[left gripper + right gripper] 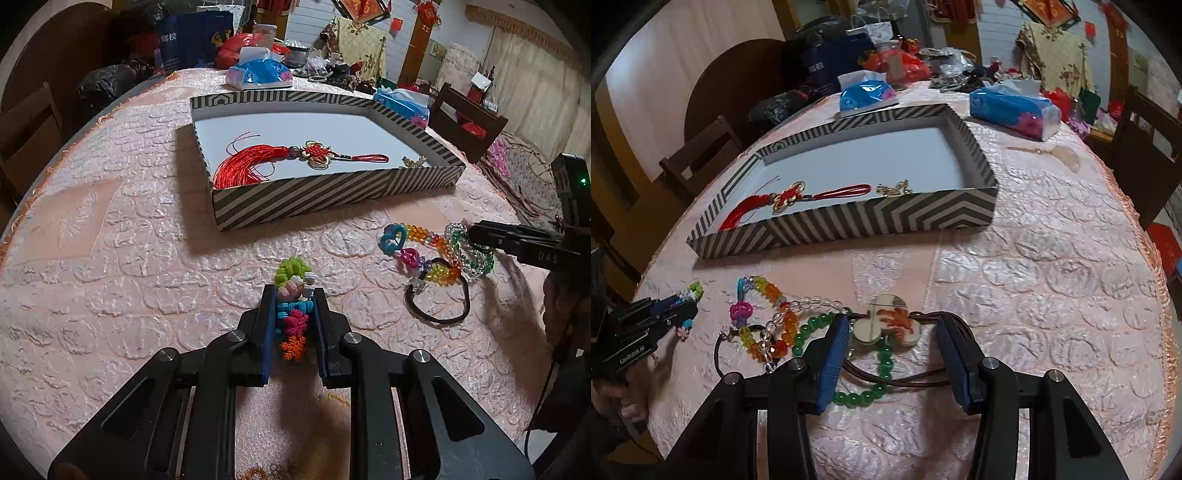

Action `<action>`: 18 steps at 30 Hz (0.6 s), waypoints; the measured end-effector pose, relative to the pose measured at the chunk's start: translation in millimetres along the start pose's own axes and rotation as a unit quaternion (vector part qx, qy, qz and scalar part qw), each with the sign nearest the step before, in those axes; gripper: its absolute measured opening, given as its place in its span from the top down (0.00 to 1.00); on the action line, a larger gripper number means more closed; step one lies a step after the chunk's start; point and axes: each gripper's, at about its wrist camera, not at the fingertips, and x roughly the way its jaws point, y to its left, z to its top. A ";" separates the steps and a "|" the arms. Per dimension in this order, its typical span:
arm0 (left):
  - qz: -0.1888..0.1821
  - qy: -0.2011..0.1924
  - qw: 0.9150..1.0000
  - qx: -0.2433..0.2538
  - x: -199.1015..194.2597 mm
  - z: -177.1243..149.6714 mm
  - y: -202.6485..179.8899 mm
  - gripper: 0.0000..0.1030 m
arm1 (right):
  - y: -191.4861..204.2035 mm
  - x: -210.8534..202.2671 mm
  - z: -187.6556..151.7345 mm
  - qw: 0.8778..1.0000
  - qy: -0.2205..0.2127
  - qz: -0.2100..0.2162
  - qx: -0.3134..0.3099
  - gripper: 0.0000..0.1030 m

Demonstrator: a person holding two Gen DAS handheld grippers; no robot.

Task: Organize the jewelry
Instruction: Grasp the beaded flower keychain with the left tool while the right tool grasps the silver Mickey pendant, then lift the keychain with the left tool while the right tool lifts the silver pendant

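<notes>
Blue pads line the black left gripper (pixel 294 295) at the bottom middle of the left view, and they squeeze a knotted string bracelet of green, white, teal, pink and orange flower knots (pixel 293 299). Its long way runs up and down the frame, green end pointing to the striped box.

The black right gripper (pixel 892 328) sits low in the right view, spread wide around a flat clover-shaped pendant with an orange pattern (pixel 890 321) on a brown cord. I cannot tell if a pad touches it. A round green bead bracelet (pixel 864 395) loops under it.

Left of that lie a rainbow plastic bead chain with a blue heart (pixel 394 238) and a thin black hair tie (pixel 439 306), on the bumpy, shiny pink tablecloth (pixel 129 258).

Farther up is the shallow black-and-white striped cardboard box (pixel 325 195). Inside, a red tassel with a gold knot (pixel 306 157) lies sideways, loop to the right. A small gold trinket (pixel 894 187) shows best in the right view.

Only the right view shows a pale comb (pixel 1067 157) at the upper right.
</notes>
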 end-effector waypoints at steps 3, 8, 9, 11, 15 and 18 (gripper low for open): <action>0.001 0.000 1.000 0.001 0.0 0.1 -0.2 0.84 | 2.7 2.0 0.4 1.000 0.001 0.002 -0.004 0.58; 0.002 0.000 1.000 0.001 0.1 0.0 -0.5 0.84 | 0.8 -0.4 -0.6 1.000 -0.004 0.006 0.005 0.66; 0.003 0.000 1.000 0.002 0.1 0.0 -0.7 0.84 | 1.5 -2.5 -1.2 1.000 -0.005 0.004 0.002 0.66; 0.004 0.000 1.000 0.003 0.1 -0.1 -0.6 0.83 | 2.9 -10.2 -2.3 1.000 -0.012 0.005 0.001 0.66; 0.005 -0.001 1.000 0.004 0.1 -0.3 -0.6 0.83 | 6.2 -30.7 -2.6 1.000 -0.029 -0.001 -0.004 0.66; 0.006 -0.002 1.000 0.004 0.3 -0.4 -1.2 0.83 | 4.7 -44.4 -3.6 0.999 -0.030 -0.010 0.001 0.66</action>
